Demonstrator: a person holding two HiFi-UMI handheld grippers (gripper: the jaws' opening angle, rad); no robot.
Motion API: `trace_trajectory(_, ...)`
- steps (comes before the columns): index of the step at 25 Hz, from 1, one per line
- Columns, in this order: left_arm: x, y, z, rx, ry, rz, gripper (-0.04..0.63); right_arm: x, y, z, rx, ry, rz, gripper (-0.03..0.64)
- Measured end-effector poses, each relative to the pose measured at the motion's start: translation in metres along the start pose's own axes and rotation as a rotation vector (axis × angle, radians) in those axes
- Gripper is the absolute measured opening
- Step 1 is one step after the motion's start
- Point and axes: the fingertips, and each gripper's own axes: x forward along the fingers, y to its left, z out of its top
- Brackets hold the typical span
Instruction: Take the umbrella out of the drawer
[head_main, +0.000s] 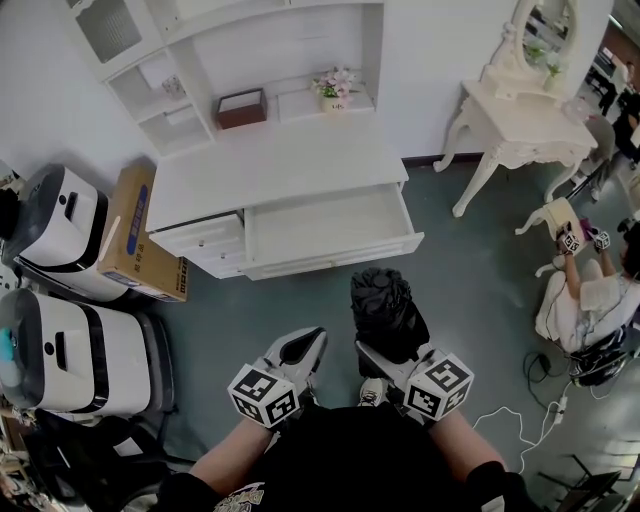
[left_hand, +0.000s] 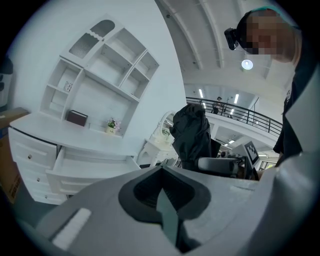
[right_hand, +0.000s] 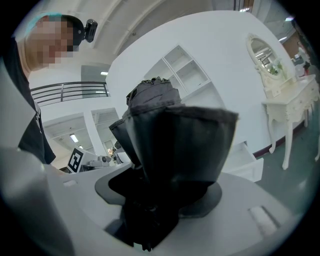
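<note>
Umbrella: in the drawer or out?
Out: the right gripper holds the folded black umbrella over the floor, clear of the open drawer.

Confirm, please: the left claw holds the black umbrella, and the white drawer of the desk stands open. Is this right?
One thing is wrong: the right claw, not the left claw, holds the black umbrella; the right gripper view shows it between that claw's jaws. The white drawer does stand open.

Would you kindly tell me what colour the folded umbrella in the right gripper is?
The umbrella is black, clearest in the head view.
</note>
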Motion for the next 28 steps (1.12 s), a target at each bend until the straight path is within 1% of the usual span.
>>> trace_trajectory(11, -0.004, -0.020, -0.016, -0.017, -0.027, 0.043, 0.001, -0.023, -0.005, -0.009, -0.010, 0.018, 0.026, 0.273)
trace_trajectory(28, 0.010, -0.048, -0.024, 0.008, -0.004, 0.016, 0.001, -0.049, -0.011, -0.015, 0.004, 0.007, 0.024, 0.273)
